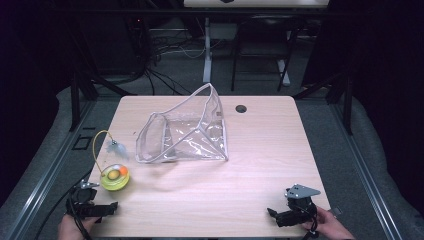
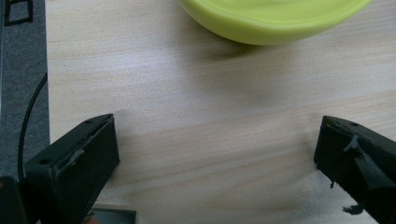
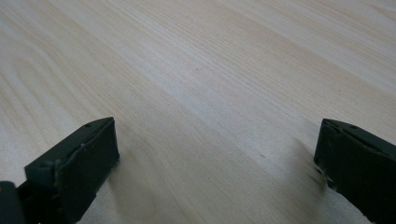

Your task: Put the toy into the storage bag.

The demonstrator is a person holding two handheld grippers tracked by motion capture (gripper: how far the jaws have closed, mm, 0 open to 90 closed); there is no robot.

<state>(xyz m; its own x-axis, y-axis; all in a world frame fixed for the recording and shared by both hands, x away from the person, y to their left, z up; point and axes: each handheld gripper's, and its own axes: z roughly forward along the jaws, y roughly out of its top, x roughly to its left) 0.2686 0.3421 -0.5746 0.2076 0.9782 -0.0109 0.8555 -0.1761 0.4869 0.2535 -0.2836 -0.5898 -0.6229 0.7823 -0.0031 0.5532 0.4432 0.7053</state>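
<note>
While parked low over the table (image 1: 260,165) — left gripper (image 2: 217,154) jaws spread wide, holding nothing, near the yellow-green toy (image 2: 273,21); right gripper (image 3: 217,154) gaping too — clear pouch (image 1: 187,132) well apart.

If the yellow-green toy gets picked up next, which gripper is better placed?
Probably the left gripper: it sits open just short of the yellow-green toy, whose rim appears ahead of its jaws. The right gripper is across the table.

Clear pouch (image 1: 187,132), yellow-green toy (image 1: 115,177), wooden table (image 1: 250,170).
</note>
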